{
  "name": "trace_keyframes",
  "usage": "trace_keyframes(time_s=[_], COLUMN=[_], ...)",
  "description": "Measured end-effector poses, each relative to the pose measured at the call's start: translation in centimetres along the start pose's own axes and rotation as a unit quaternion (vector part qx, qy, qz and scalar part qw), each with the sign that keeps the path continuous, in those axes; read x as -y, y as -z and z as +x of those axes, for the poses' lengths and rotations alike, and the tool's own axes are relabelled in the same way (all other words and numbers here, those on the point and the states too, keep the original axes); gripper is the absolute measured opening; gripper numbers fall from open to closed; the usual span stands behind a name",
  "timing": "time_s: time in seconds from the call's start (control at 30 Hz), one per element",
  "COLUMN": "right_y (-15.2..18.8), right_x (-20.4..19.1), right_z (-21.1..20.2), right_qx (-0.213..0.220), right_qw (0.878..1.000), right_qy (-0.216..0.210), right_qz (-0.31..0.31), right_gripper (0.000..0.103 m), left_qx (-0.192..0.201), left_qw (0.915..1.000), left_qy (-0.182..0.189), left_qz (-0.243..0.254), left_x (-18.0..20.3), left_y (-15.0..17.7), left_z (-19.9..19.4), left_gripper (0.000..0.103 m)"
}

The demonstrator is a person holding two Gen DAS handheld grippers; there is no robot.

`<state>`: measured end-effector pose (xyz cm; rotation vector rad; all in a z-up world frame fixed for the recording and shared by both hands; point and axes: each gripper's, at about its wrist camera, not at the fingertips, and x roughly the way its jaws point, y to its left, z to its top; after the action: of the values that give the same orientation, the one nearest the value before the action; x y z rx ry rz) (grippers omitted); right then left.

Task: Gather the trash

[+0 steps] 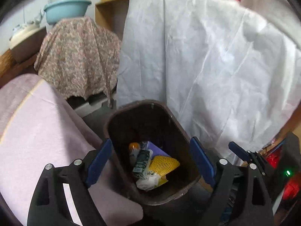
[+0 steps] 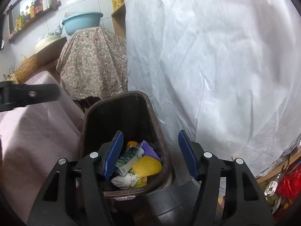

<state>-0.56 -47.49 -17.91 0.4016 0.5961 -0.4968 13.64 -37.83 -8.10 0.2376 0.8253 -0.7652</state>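
A dark brown trash bin (image 1: pixel 180 131) stands on the floor, also in the right wrist view (image 2: pixel 88 120). Inside lie a yellow foam net (image 1: pixel 163 164) (image 2: pixel 147 165), a green carton (image 1: pixel 142 163) (image 2: pixel 127 157), a crumpled white tissue (image 1: pixel 147 181) (image 2: pixel 124 180), a purple piece (image 1: pixel 159 149) (image 2: pixel 148 148) and an orange-white wrapper (image 1: pixel 134 147). My left gripper (image 1: pixel 150 163) is open and empty above the bin. My right gripper (image 2: pixel 150 155) is open and empty above the bin's right rim. The right gripper's finger (image 1: pixel 239 150) shows in the left wrist view, and the left gripper's body (image 2: pixel 28 95) in the right wrist view.
A pink covered surface (image 1: pixel 37 131) (image 2: pixel 33 131) is left of the bin. A white sheet (image 1: pixel 207 66) (image 2: pixel 207 66) hangs right of it. Behind stands something draped in a floral cloth (image 1: pixel 79 56) (image 2: pixel 94 62), with a blue basin (image 1: pixel 65 9) (image 2: pixel 82 22) above it. Red items (image 2: pixel 287 184) lie at far right.
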Motion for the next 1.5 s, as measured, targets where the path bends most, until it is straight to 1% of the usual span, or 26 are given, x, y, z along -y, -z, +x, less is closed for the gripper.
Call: trace_keyframes(time_s=[0.07,0.13,0.2,0.23,0.33,0.4,0.43,0.47,0.57,0.63,0.73,0.8,0.87,0.93,1.1,1.23,1.33,1.43,1.5], right_y=[-0.4,-0.8,-1.3,-1.5,-1.9,-2.1,-2.2,-2.2,-2.1,-1.9,-1.6,-1.0,-0.1,0.7,3.2,5.1,5.9,6.3,6.4], right_x=[-0.6,-1.5,-2.6,-3.4,-5.7,-7.1,-8.2,-9.0,-11.6,-13.4,-16.3,-17.9,-19.4,-20.6,-22.7,-23.4,-23.8,-23.9,-23.8], right_z=[-1.0,-2.3,-3.4,-4.2,-6.2,-7.4,-8.4,-9.0,-11.5,-13.5,-15.6,-17.0,-18.5,-19.7,-21.8,-23.0,-23.5,-23.9,-24.0], right_qx=[0.012,0.028,0.038,0.046,0.072,0.083,0.091,0.096,0.121,0.140,0.155,0.164,0.175,0.181,0.184,0.203,0.200,0.198,0.203], right_qw=[1.000,0.999,0.999,0.998,0.995,0.994,0.992,0.991,0.986,0.982,0.976,0.972,0.967,0.964,0.959,0.952,0.947,0.946,0.945], right_qy=[0.002,0.002,-0.001,-0.005,-0.007,-0.019,-0.034,-0.044,-0.072,-0.083,-0.097,-0.107,-0.120,-0.127,-0.158,-0.167,-0.188,-0.192,-0.193], right_qz=[-0.009,-0.021,-0.032,-0.039,-0.063,-0.072,-0.075,-0.077,-0.089,-0.099,-0.117,-0.131,-0.141,-0.147,-0.150,-0.156,-0.165,-0.170,-0.170], right_gripper=[0.071,0.072,0.075,0.077,0.088,0.088,0.089,0.092,0.096,0.097,0.097,0.097,0.097,0.097,0.097,0.097,0.097,0.097,0.097], left_qx=[0.025,0.052,0.079,0.094,0.132,0.150,0.157,0.163,0.192,0.223,0.258,0.274,0.284,0.289,0.284,0.284,0.280,0.283,0.287], left_qw=[0.9997,0.9986,0.9968,0.9953,0.9899,0.9867,0.9849,0.9832,0.9745,0.9648,0.9502,0.9428,0.9384,0.9321,0.9302,0.9270,0.9261,0.9260,0.9242], left_qy=[-0.001,-0.009,-0.015,-0.022,-0.051,-0.062,-0.069,-0.076,-0.103,-0.129,-0.165,-0.176,-0.180,-0.196,-0.207,-0.217,-0.223,-0.220,-0.222], left_qz=[0.007,0.009,0.008,0.008,0.002,-0.013,-0.022,-0.030,-0.052,-0.054,-0.058,-0.071,-0.080,-0.095,-0.105,-0.114,-0.118,-0.119,-0.120], left_x=[-0.4,-1.2,-2.2,-2.8,-4.7,-6.2,-7.0,-7.6,-9.3,-10.0,-10.7,-11.4,-11.8,-12.4,-13.4,-13.9,-14.2,-14.4,-14.7], left_y=[0.4,0.9,1.7,2.3,3.9,4.9,5.3,5.8,7.8,9.1,11.0,12.3,13.4,14.7,17.1,19.0,19.9,20.8,21.0], left_z=[-2.5,-5.1,-7.6,-9.2,-13.0,-15.2,-16.1,-16.9,-20.0,-21.9,-24.3,-25.7,-26.6,-27.6,-29.1,-29.8,-29.8,-30.1,-30.4], left_gripper=[0.089,0.092,0.095,0.096,0.097,0.097,0.097,0.097,0.097,0.097,0.098,0.098,0.098,0.098,0.098,0.098,0.098,0.098,0.098])
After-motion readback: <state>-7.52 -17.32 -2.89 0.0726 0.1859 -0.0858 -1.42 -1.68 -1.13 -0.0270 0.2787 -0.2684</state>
